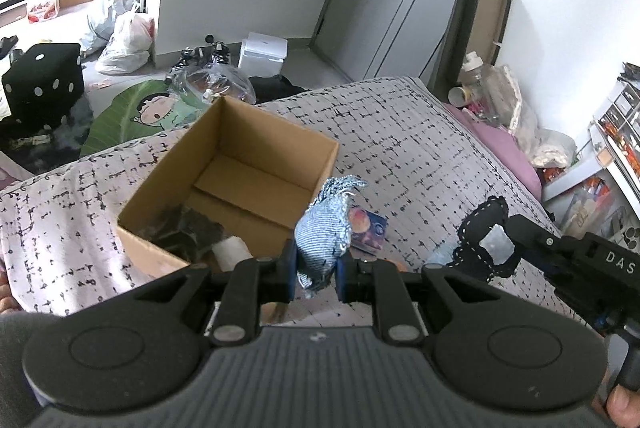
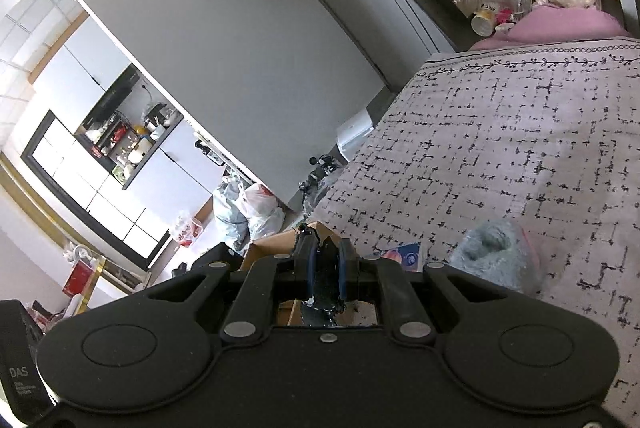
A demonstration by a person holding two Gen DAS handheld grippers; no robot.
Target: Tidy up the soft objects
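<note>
- Cardboard makes the collecting place: an open cardboard box (image 1: 236, 184) stands on the patterned bedspread (image 1: 400, 132), flaps out of the way, so soft things can be dropped in from above. Something dark and a pale roll already lie at its near end.
- Left gripper (image 1: 316, 274) has its jaws narrowed onto a blue denim soft toy (image 1: 326, 228), pinching the toy's lower end so the rest stands up above the fingers. It hangs just beside the box's near right corner, a fair position, I judge, for carrying across the rim.
- Right gripper (image 2: 326, 276) is clamped on a black stitched soft piece (image 1: 486, 236), lifted clear of the bed; the jaws are almost together with the dark fabric squeezed between them.
- Still on the bedspread: a fluffy blue slipper (image 2: 500, 256) near the right gripper, and a small printed packet (image 1: 370, 230) lying flat behind the denim toy.
</note>
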